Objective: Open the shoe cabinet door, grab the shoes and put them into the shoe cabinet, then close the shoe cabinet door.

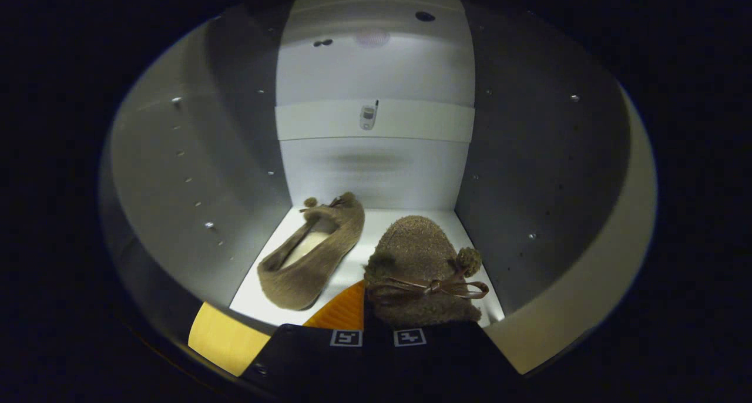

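Holding one fuzzy brown slipper (420, 274), toe forward, inside the open shoe cabinet (529, 174); jaws appear clenched on its heel end, though the fingertips are hidden under the fabric and the gripper (377, 326) is seen chiefly as its body.

Item 1: held slipper, with ribbon bow (435, 286) and pompom (469, 259) on top, low over the cabinet floor (367, 227), near the right wall. Whether its sole touches the floor cannot be told.

Item 2: second slipper (314, 253), already placed, lying on the floor just to the left of the held one, toe toward the back panel (376, 174). A narrow gap separates the two.

Item 3: small clip-like fitting (368, 117) on the back panel's crossband, well beyond both slippers.

Status, judged: placement nearly done; release, withdrawal and door closing remain.

Risks, judged: releasing while the slipper is not settled could let it tip or roll onto its neighbour; the bow could snag a finger during withdrawal and drag the slipper out; a heel left near the front edge could block the door.
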Action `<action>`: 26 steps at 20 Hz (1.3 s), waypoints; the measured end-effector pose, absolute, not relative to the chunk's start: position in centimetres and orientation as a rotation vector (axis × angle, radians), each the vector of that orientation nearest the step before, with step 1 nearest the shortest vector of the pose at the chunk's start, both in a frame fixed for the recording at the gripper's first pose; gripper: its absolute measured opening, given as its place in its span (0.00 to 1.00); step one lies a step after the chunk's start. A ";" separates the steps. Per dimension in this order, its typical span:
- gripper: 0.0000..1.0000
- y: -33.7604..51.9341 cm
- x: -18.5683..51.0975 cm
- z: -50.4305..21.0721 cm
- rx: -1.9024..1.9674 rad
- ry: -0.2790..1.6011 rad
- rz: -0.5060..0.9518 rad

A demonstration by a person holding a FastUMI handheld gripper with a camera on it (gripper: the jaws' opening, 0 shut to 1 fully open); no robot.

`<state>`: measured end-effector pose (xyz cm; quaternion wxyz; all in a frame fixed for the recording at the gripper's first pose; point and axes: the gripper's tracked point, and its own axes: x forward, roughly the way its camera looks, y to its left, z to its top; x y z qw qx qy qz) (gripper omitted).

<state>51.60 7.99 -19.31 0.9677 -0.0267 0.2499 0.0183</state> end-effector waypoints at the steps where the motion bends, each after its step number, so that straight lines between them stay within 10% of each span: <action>1: 0.05 7.7 53.2 -19.6 -0.052 0.513 0.037; 13: 0.07 7.2 62.7 -25.2 -0.019 0.692 -0.012; 21: 0.71 8.4 59.9 -24.6 -0.031 0.697 0.008; 26: 0.82 8.4 57.0 -20.8 -0.016 0.592 0.002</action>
